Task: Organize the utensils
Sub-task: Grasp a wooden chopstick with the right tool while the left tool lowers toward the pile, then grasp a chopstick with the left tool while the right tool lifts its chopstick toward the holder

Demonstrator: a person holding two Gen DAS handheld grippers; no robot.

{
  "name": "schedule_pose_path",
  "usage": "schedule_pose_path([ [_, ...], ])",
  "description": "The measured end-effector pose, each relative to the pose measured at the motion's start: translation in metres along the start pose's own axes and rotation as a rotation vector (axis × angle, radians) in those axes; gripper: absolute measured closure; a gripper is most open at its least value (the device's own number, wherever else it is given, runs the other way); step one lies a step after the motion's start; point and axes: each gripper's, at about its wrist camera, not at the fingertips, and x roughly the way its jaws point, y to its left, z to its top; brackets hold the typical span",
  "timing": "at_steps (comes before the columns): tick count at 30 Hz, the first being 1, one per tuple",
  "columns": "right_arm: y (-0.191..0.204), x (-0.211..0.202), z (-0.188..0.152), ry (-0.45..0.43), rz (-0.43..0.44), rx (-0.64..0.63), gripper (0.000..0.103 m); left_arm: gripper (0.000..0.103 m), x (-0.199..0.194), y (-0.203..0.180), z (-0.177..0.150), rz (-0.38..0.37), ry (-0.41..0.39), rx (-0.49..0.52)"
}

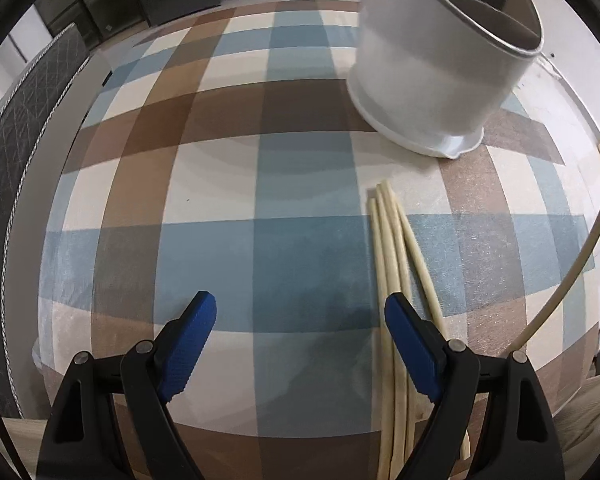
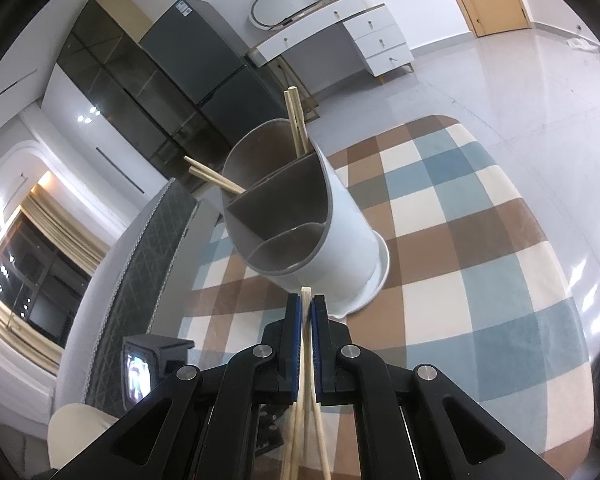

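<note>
Several pale chopsticks lie side by side on the checked tablecloth. My left gripper hangs open over the cloth, its right finger above those sticks and nothing between the pads. The white divided utensil holder stands behind them. In the right wrist view the holder has chopsticks leaning in its far compartment and more chopsticks slanting out on the left. My right gripper is shut on thin chopsticks, whose tips poke out just short of the holder's near rim.
A grey quilted cushion borders the table on the left. A black device with a small screen sits low left of my right gripper. Beyond the table stand a dark fridge and a white drawer desk.
</note>
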Motion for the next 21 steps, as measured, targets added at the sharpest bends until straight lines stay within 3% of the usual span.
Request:
schedule_pose_path([
  [14,-0.005,-0.003,0.001,0.0,-0.009,0.012,0.099,0.023,0.011,-0.005,0.024,0.023,-0.007,-0.01],
  [17,-0.003,-0.004,0.0,-0.002,-0.012,-0.005,0.099,0.036,0.016,-0.003,0.036,0.009,-0.018,-0.01],
  [19,-0.003,-0.004,0.0,-0.005,-0.018,-0.013,0.099,0.059,0.017,-0.002,0.037,-0.029,-0.016,-0.018],
  [20,-0.003,-0.003,0.0,-0.005,-0.018,-0.013,0.099,0.065,0.016,-0.005,0.038,-0.039,-0.017,-0.018],
  [21,-0.004,-0.003,0.0,-0.004,-0.018,-0.011,0.099,0.081,0.016,-0.008,0.041,-0.042,-0.02,-0.004],
])
